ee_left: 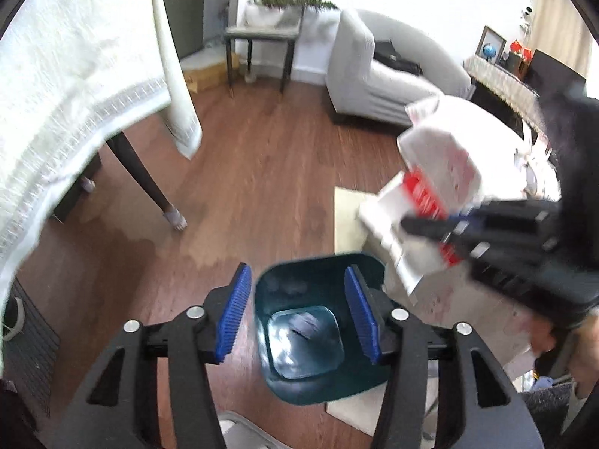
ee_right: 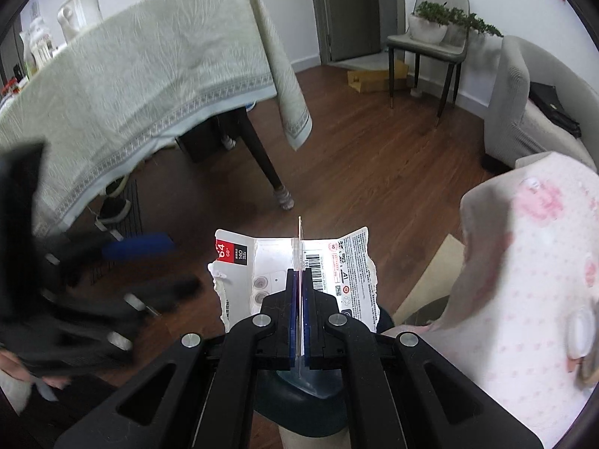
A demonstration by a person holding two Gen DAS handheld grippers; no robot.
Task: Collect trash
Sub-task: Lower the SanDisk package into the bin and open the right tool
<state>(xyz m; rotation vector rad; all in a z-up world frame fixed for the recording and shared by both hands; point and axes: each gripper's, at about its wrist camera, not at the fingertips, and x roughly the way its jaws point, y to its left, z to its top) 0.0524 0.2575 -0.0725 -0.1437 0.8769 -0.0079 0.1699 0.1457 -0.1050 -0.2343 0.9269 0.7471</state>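
Observation:
A dark green trash bin [ee_left: 273, 284] stands on the wooden floor, seen from above between the blue pads of my left gripper [ee_left: 297, 308], which is open with nothing in it. Grey crumpled trash [ee_left: 307, 327] lies at the bin's bottom. My right gripper [ee_right: 300, 292] is shut on a torn white and red package [ee_right: 337, 262], held upright by its middle fold. In the left wrist view that package [ee_left: 411, 202] hangs right of and above the bin, with the right gripper [ee_left: 441, 230] blurred. The bin's rim [ee_right: 299, 408] shows just under the right gripper.
A table with a pale tablecloth [ee_right: 131, 86] and dark leg [ee_right: 262, 153] stands to the left. A chair with a potted plant [ee_right: 430, 26] and a grey sofa [ee_right: 524, 112] sit at the back. A pink-patterned cloth [ee_right: 531, 280] covers something at the right.

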